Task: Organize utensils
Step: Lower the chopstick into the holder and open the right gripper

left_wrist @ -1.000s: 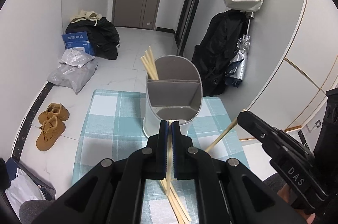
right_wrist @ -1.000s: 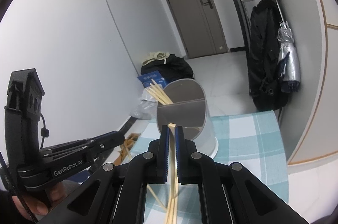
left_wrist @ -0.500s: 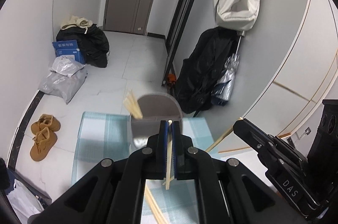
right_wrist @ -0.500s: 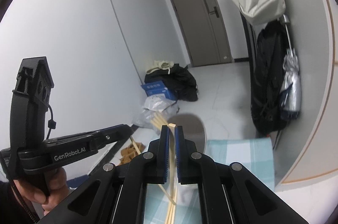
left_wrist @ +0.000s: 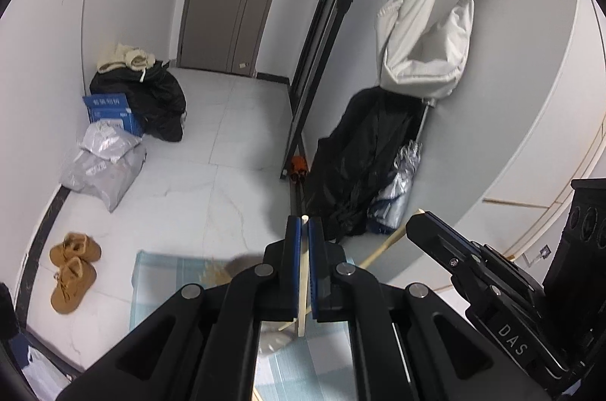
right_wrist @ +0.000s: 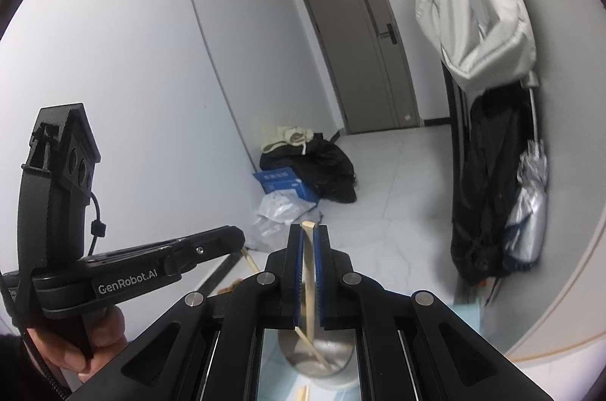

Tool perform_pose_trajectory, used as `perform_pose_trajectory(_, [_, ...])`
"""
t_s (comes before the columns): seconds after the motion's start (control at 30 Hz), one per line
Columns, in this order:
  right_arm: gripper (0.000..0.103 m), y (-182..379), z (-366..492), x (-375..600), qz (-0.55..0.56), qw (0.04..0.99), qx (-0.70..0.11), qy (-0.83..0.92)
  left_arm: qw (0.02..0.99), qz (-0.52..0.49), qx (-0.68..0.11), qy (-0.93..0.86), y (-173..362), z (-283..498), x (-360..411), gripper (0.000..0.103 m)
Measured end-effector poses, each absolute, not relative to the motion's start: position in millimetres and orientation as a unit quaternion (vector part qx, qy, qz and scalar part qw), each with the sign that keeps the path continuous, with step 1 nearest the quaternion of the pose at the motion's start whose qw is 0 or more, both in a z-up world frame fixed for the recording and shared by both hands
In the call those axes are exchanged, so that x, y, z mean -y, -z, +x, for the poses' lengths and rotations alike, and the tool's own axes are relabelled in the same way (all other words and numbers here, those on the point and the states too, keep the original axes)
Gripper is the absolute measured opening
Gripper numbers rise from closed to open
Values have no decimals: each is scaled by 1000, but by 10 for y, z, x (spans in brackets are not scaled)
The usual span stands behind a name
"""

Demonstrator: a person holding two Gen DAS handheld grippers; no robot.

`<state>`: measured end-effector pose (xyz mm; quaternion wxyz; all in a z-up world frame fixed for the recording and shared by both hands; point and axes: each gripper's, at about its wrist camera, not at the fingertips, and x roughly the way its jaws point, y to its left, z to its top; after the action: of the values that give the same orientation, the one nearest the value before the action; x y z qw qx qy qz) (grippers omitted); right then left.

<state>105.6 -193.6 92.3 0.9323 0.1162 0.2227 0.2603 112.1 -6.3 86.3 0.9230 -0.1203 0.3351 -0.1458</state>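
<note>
We see our left gripper (left_wrist: 304, 225) black with blue pads, closed on a pale wooden chopstick (left_wrist: 302, 272); our right gripper (right_wrist: 309, 234) shows the same black and blue around its own pale chopstick (right_wrist: 310, 272). Below lies a light blue and white checked cloth (left_wrist: 166, 262) with a grey holder (right_wrist: 322, 363). On the white marbled floor (left_wrist: 212, 151) we note tan shoes (left_wrist: 72, 268) at near left, a blue box (left_wrist: 110, 109) far left, and black clothing (left_wrist: 360, 155) under a white bag (left_wrist: 424, 41) at right.

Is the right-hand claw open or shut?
Shut: the right gripper pinches a wooden chopstick between its blue pads.
</note>
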Motion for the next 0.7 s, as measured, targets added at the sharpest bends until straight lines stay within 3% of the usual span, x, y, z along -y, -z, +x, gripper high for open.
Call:
perform_pose_trajectory(0.3, [5, -1099, 1474, 1828, 101, 933, -217, -268, 925, -128, -333, 127, -915, 1497, -76, 0])
perform_pose_trajectory(0.7, [5, -791, 1832, 1555, 41, 925, -254, -280, 916, -140, -360, 107, -574, 1756, -297, 0])
